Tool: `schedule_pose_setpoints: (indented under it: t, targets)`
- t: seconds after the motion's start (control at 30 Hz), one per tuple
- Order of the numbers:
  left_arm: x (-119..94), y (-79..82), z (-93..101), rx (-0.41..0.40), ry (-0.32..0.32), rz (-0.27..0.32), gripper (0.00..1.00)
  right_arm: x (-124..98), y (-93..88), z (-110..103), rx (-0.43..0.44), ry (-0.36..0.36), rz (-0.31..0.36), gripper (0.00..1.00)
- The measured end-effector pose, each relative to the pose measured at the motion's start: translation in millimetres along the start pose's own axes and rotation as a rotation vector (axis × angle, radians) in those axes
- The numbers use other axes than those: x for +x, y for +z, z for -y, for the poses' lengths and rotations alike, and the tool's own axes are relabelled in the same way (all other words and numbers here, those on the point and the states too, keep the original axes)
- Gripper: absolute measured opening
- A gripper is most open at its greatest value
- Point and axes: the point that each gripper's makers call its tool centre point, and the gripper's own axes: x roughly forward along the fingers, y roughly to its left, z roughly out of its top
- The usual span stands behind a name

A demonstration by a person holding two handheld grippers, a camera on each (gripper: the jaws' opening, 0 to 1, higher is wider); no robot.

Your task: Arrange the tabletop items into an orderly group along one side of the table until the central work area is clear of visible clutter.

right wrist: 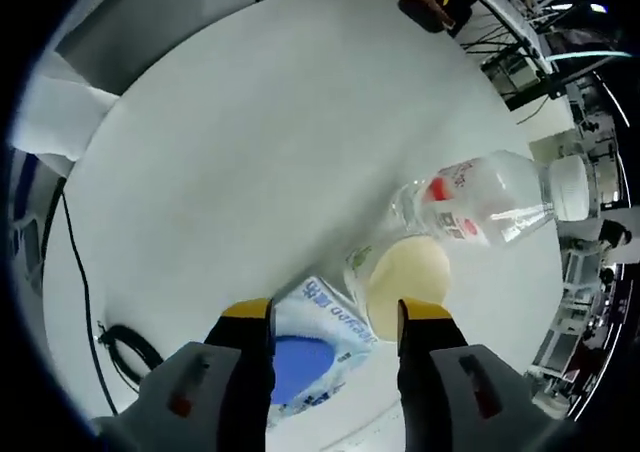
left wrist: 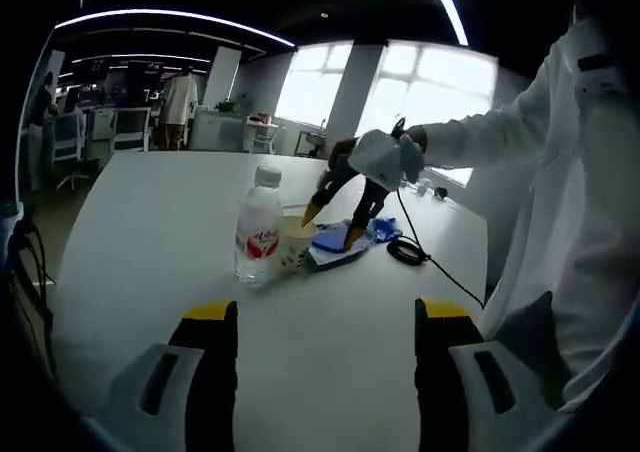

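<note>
In a bright open office, both grippers are hovering spread over a smooth white round table (left wrist: pixel 150 232) holding a clear plastic bottle (left wrist: pixel 259 234), paper cup (right wrist: pixel 402 279) and blue-white packet (right wrist: pixel 318 347).

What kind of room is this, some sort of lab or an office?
Most likely an open-plan office. A big white table stands in front, desks with chairs run along the far side, and large windows and strip ceiling lights fill the background. A person stands back there.
</note>
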Motion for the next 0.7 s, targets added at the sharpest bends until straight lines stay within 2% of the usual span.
schedule_pose_setpoints:
  t: [0.27,0.53,0.7]
  targets:
    - [9,9.9,5.6,0.028,-0.024,-0.007,0.74,-11,4.8,-3,0.124,-0.064,0.065,0.58]
    - [16,20.8,14.5,0.054,-0.052,-0.010,0.74,-25,11.8,-7,0.292,-0.153,0.151,0.69]
    - [20,26.0,19.1,0.074,-0.064,-0.018,0.75,-33,14.5,-13,0.409,-0.194,0.206,0.71]
